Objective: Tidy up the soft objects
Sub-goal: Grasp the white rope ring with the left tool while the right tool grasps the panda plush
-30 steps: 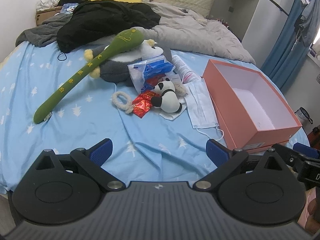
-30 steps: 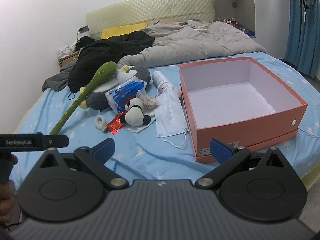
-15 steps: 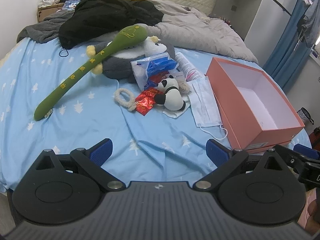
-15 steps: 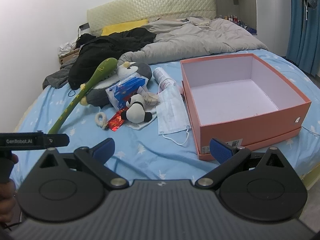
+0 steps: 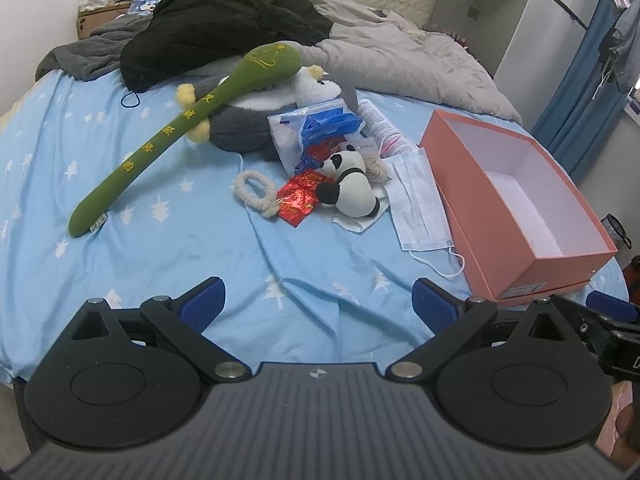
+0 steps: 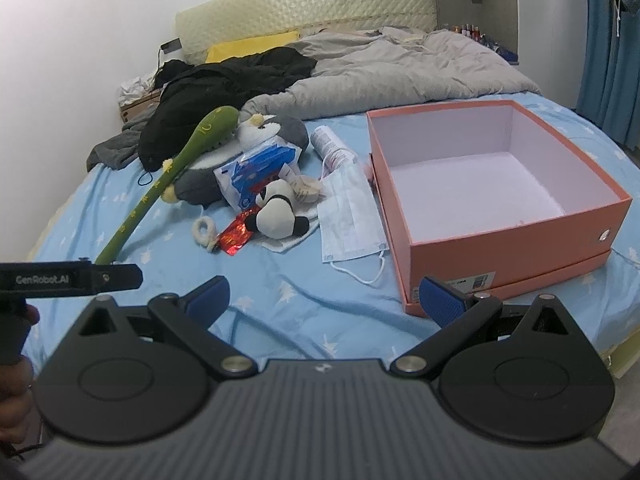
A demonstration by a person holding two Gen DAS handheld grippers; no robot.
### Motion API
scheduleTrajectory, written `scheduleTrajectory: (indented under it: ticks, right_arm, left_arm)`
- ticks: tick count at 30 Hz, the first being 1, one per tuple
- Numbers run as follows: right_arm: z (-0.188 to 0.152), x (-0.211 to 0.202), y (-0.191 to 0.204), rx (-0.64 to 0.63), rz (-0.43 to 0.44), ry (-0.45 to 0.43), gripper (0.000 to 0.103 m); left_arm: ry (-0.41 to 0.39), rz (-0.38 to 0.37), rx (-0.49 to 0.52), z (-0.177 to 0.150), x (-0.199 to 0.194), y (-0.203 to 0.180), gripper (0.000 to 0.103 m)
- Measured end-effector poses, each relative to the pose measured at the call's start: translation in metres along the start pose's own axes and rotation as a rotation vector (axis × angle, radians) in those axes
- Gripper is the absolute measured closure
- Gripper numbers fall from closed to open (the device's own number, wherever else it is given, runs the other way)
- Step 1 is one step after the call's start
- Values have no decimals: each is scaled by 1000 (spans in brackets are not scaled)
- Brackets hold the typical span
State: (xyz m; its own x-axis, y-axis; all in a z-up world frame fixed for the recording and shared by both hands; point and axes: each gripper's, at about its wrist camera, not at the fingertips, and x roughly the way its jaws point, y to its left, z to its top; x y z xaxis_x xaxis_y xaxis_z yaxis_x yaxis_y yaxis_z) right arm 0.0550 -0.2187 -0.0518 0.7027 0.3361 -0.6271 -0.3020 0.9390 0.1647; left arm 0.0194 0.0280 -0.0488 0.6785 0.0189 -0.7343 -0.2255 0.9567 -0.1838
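Observation:
A small panda plush (image 5: 352,192) (image 6: 278,216) lies mid-bed beside a red foil packet (image 5: 298,200), a rope ring (image 5: 256,192) and a face mask (image 5: 420,200) (image 6: 352,216). A long green plush stick (image 5: 188,120) (image 6: 172,172) leans on a grey penguin plush (image 5: 256,120) (image 6: 256,136). An open, empty orange box (image 5: 520,216) (image 6: 500,252) stands to the right. My left gripper (image 5: 318,306) and right gripper (image 6: 324,298) are open and empty, low over the bed's near edge.
A blue-and-white plastic pouch (image 5: 316,128) and a tube (image 6: 332,148) lie behind the panda. Black clothing (image 5: 216,32) and a grey duvet (image 6: 400,68) are heaped at the headboard end. Blue curtains (image 5: 588,80) hang at the right.
Both grippers have moved slightly forward and higher over the bed; the objects look a little nearer. Nothing was grasped or moved.

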Motion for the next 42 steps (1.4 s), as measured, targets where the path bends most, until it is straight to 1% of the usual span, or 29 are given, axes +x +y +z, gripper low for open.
scheduleTrajectory:
  ticks: [7, 15, 17, 19, 24, 26, 27, 29, 32, 34, 37, 39, 42]
  right_arm:
    - [-1, 20, 4, -8, 10, 31, 0]
    - [5, 57, 14, -30, 29, 76, 0]
    - [7, 67, 17, -33, 46, 91, 0]
    - [9, 75, 20, -43, 53, 93, 0]
    - [18, 96, 28, -67, 95, 79, 0]
    - [22, 110, 31, -82, 99, 92, 9]
    - [24, 118, 31, -82, 106, 100, 10]
    - [26, 132, 32, -82, 122, 117, 17]
    - [31, 152, 35, -112, 124, 128, 23]
    - [33, 166, 35, -119, 120, 129, 26]
    - [38, 189, 34, -127, 128, 126, 27]
    - [42, 202, 35, -122, 146, 121, 26]
    - [47, 224, 36, -117, 151, 133, 25]
  left_arm:
    - [11, 14, -5, 6, 26, 10, 2]
    - [31, 36, -20, 17, 70, 28, 2]
    - [37, 44, -29, 21, 82, 33, 2]
    - [46, 54, -33, 25, 92, 37, 2]
    - [65, 35, -56, 35, 115, 49, 2]
    - [70, 31, -71, 39, 124, 54, 2]
    - [75, 37, -73, 41, 130, 56, 2]
    - [76, 40, -71, 44, 141, 58, 3]
    - [72, 24, -95, 51, 158, 63, 4]
    - [74, 15, -109, 56, 171, 67, 8]
    - [73, 5, -135, 63, 188, 74, 12]
    - [84, -1, -164, 68, 200, 78, 12]
    - [84, -16, -192, 75, 213, 82, 12]
